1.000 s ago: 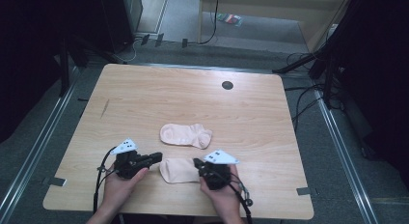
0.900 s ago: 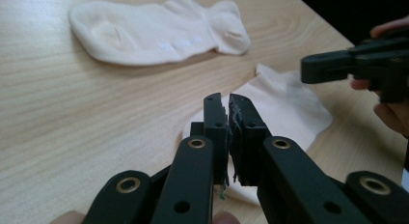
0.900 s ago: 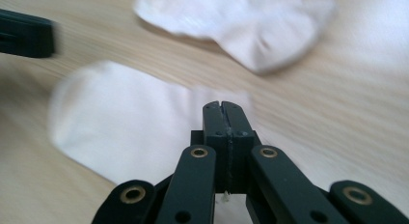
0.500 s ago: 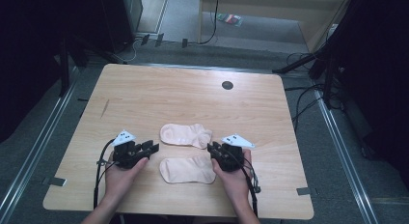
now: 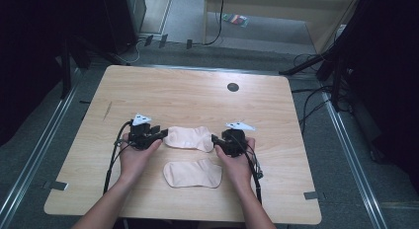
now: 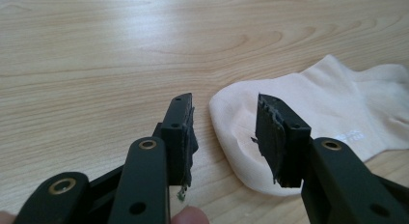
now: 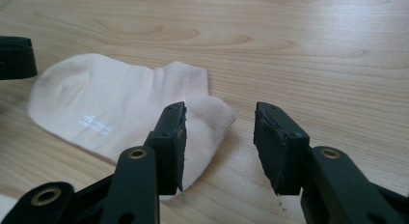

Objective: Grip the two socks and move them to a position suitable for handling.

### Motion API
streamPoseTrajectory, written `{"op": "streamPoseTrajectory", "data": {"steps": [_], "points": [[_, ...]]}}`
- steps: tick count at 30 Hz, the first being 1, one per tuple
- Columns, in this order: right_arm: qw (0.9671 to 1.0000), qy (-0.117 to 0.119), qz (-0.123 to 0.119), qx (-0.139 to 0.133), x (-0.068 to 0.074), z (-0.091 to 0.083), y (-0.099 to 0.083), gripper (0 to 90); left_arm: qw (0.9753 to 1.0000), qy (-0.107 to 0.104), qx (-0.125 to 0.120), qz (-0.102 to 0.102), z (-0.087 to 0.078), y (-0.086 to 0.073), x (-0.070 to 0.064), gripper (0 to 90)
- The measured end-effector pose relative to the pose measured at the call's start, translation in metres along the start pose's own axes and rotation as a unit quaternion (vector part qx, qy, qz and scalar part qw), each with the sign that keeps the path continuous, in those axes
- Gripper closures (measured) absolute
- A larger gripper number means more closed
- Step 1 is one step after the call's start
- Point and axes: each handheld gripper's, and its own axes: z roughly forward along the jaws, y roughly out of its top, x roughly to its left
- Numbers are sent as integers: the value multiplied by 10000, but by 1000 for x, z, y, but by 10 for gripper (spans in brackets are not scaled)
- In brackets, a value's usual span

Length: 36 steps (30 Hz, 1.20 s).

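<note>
The far sock (image 5: 187,138) lies flat near the middle of the bench (image 5: 197,91), its toe end pointing to the left edge and its cuff to the right, and it is now the thing both hands have closed in on. A second ago both were down at the near sock (image 5: 192,173), which lies just behind it toward the front edge; they have since let that one be and moved up to flank the far sock, one at each end. The left hand-held gripper (image 6: 224,132) stands with its jaws apart, the rounded toe of the sock lying between and just beyond them, not yet pinched. The right hand-held gripper (image 7: 219,137) is likewise spread open, its left jaw hanging over the ribbed cuff while the other jaw stands over bare wood beside it. The near sock appears smoothed out and left alone, so the work seems to have passed from the first sock to its partner. The likely next step is to bite both ends of the far sock and carry it onto the near one to pair them, though neither end is gripped so far. The right one probably needs to shift toward the cuff for a full hold.
</note>
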Motion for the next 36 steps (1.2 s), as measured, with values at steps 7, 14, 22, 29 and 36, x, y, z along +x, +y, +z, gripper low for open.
{"op": "streamPoseTrajectory", "data": {"steps": [7,14,22,29,36], "points": [[9998,-68,10,183,2,17,1,580,9992,201,256,238,11,-3,-3,621],[9992,4,-94,399,5,23,-2,842,9975,262,337,560,13,-6,-10,855],[9995,69,-276,133,7,9,1,889,9972,56,270,699,-3,-4,-16,892],[9992,105,-393,-51,10,-14,5,889,9976,-110,-17,690,-28,1,-25,890],[9985,108,-478,-242,12,-34,5,889,9970,-253,-272,684,-46,-1,-31,889]]}}
